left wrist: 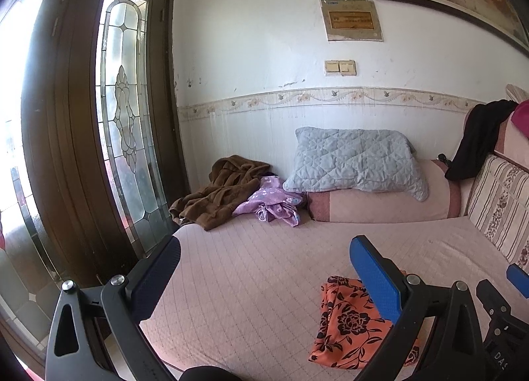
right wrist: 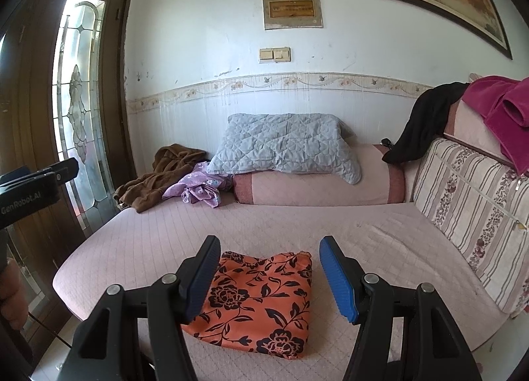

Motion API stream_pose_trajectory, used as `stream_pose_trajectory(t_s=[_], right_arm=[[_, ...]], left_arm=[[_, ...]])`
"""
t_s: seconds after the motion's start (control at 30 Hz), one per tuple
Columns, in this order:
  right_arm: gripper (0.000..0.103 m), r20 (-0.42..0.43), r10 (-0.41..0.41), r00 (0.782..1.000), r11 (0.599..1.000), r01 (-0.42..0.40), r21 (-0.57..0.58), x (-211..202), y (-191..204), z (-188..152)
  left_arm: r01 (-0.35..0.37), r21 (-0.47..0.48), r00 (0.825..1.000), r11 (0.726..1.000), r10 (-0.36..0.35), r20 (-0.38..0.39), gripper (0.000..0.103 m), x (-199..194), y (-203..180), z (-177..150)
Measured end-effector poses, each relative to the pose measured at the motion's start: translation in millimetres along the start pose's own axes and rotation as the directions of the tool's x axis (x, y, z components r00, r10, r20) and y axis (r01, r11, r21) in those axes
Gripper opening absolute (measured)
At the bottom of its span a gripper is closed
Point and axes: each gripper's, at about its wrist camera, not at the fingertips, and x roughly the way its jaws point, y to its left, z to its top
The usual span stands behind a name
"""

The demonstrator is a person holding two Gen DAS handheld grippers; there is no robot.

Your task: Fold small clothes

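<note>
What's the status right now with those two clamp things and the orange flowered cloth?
Left gripper open, empty. Right gripper open, empty, just short of cloth. Orange black-flowered cloth folded flat on pink quilted bed cover. Nothing in the way.

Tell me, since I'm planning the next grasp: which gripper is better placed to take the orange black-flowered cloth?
Right. The right gripper is open and frames the orange black-flowered cloth; the left gripper is open over bare pink quilt.

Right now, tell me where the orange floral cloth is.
The orange floral cloth lies folded flat on the near part of the pink quilted bed, centred just ahead of the right gripper; in the left wrist view it sits low right.
</note>
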Motion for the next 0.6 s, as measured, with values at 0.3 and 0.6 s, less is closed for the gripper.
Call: stream_pose_trajectory(t_s=[0.3,0.6], right_arm=[[0.066,0.005,0.003,1.0,1.0,-0.003,-0.01,-3.0,2.4,3.0],[0.066,-0.008,0.009,1.0,1.0,-0.009,-0.02,2.0,5.0,1.5]], left_arm=[[0.003,0.0,1.0,1.0,-0.003,0.011,0.102,-4.5,1.2,3.3],[0.004,0.0,1.0,1.0,-0.004,0.014,0.102,-4.4,1.0,4.0]])
